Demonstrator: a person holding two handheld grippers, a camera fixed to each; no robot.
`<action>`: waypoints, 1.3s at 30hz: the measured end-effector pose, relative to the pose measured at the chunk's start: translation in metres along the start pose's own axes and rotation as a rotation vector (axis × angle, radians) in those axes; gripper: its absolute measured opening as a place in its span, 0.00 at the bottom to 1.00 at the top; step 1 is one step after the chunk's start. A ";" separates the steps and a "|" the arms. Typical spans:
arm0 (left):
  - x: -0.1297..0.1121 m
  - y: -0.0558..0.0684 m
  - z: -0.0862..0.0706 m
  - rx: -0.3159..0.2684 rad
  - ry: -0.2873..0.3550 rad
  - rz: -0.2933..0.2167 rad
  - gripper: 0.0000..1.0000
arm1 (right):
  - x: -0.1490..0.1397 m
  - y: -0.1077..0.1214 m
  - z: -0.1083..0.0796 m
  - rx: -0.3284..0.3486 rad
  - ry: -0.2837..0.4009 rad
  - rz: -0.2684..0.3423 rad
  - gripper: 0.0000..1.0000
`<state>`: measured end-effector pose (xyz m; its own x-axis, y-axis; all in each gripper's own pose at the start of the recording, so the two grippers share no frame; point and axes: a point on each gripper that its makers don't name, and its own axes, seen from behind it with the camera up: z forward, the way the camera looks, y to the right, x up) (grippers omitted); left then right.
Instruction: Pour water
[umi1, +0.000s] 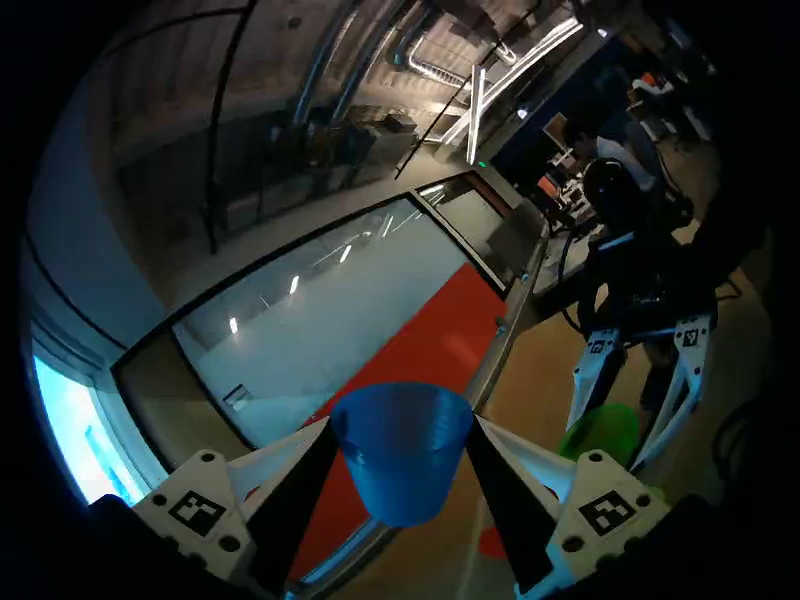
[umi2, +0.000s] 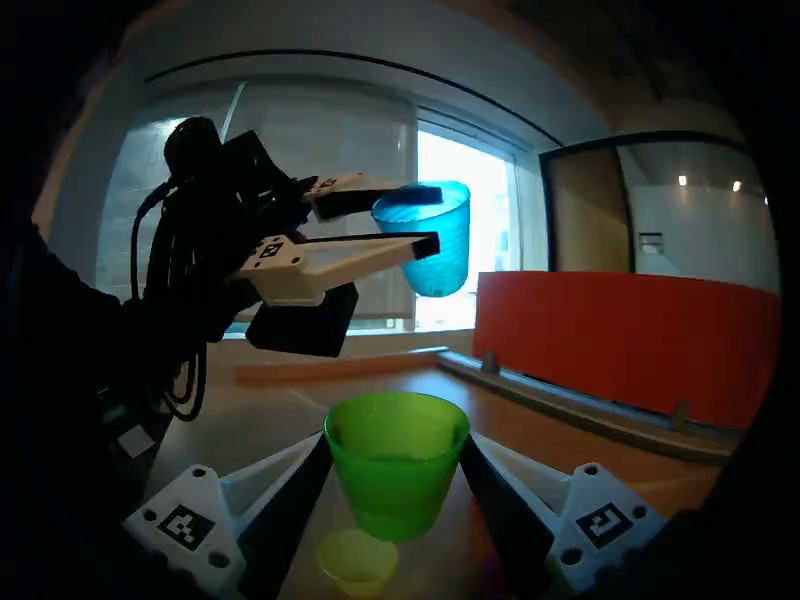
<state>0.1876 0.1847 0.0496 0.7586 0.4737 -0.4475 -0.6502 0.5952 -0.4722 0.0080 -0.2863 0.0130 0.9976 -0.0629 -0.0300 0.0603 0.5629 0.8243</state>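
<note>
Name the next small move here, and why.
Probably lower the blue cup in the left gripper toward the green cup in the right gripper before tipping: it hangs upright, high and apart from the green rim.

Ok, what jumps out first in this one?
A blue cup held up against the bright window by the left gripper. Nearer, the right gripper grips a green cup, with a small yellow cup just below it in view and a red panel on the right.
</note>
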 end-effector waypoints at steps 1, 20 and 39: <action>0.000 0.000 0.000 -0.002 -0.001 -0.025 0.87 | 0.000 0.000 0.000 0.000 0.000 -0.001 0.89; -0.014 -0.013 -0.001 -0.011 -0.003 -0.483 0.87 | 0.004 0.001 -0.004 -0.009 0.013 -0.006 0.89; -0.052 0.004 -0.005 -0.037 -0.083 -0.598 0.87 | 0.004 0.003 -0.011 -0.019 -0.015 -0.004 0.89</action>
<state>0.1454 0.1589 0.0673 0.9928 0.1143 -0.0364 -0.1104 0.7514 -0.6506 0.0125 -0.2758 0.0096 0.9967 -0.0779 -0.0247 0.0654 0.5784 0.8131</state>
